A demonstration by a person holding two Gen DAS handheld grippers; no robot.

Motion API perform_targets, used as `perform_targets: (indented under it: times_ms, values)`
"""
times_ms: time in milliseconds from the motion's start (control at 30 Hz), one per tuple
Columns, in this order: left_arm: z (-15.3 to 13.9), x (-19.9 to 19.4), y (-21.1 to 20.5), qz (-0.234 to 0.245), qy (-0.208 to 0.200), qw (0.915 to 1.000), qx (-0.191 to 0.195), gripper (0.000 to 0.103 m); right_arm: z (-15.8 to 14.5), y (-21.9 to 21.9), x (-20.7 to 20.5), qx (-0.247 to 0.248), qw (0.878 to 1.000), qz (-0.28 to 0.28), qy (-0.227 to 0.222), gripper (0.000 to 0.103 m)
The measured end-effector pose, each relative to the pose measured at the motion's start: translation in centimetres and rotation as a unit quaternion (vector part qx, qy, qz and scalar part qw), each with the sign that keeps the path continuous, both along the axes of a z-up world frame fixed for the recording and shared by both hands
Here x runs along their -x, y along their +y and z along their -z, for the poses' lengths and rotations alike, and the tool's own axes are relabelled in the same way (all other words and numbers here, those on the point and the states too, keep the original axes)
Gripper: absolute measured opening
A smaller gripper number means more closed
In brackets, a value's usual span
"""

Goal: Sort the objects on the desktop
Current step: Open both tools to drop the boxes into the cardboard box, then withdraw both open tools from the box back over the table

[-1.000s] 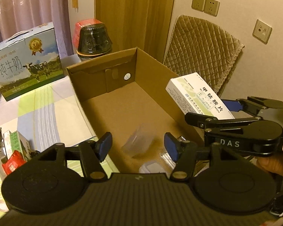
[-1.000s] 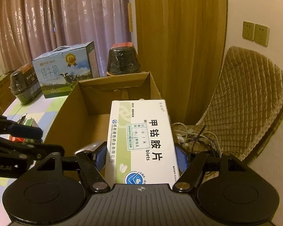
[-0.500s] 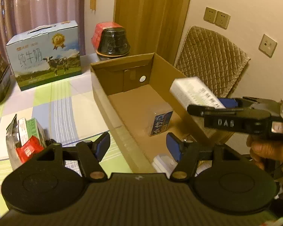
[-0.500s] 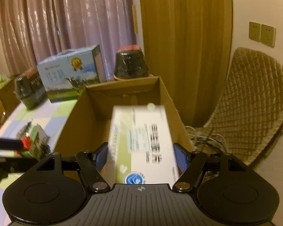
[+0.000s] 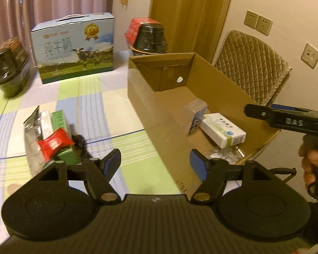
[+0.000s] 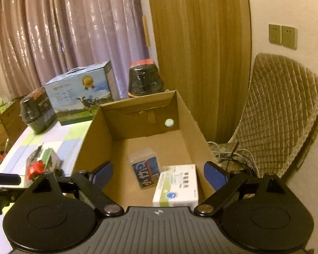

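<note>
Remaining pile of packets point(image 5: 53, 135): on the surface, ahead-left of the empty left hand-held gripper point(image 5: 154, 163), jaws just opening, nearer than the right hand-held gripper point(image 6: 158, 174), jaws just opening, empty above the medicine box point(image 6: 177, 187) in the cardboard box point(image 6: 95, 139).

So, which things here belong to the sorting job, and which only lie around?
Job:
- cardboard box
- white medicine box, inside it
- blue card pack, inside it
- pile of small packets on the table

Lying about:
- milk carton
- black tub
- quilted chair
</note>
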State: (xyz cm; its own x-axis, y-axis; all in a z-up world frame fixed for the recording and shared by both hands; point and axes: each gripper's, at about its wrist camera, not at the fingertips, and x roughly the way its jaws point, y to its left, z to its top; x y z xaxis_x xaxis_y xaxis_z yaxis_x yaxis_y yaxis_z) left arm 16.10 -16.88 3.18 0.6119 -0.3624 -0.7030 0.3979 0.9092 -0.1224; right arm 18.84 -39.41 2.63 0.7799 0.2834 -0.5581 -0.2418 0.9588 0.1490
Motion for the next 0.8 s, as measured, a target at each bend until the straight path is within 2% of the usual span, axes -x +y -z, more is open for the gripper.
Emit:
perform_targets:
  times_ms: [200, 300, 567, 800]
  values:
    - [-0.1, 1.7, 3.5, -0.023, -0.003, 0.9997, -0.005, 0.074, -0.7, 1.6, 2.8, -0.007, 1.0, -0.022, -0.003, 0.091]
    - [-0.1, 3.0, 6.0, -0.036, -0.004, 0.9993, -0.009, 0.081, -1.1, 2.9, 4.2, -0.011, 0.999, -0.037, -0.007, 0.092]
    - [-0.1, 6.5, 13.2, -0.079, -0.005, 0.996, -0.04, 0.093, -2.1, 7.2, 7.4, -0.013, 0.996, -0.085, -0.017, 0.096]
    - [-0.3, 8.3, 17.9, -0.115, -0.002, 0.9923, -0.045, 0.098, -2.0, 10.5, 9.0, -0.006, 0.992, -0.125, -0.013, 0.099]
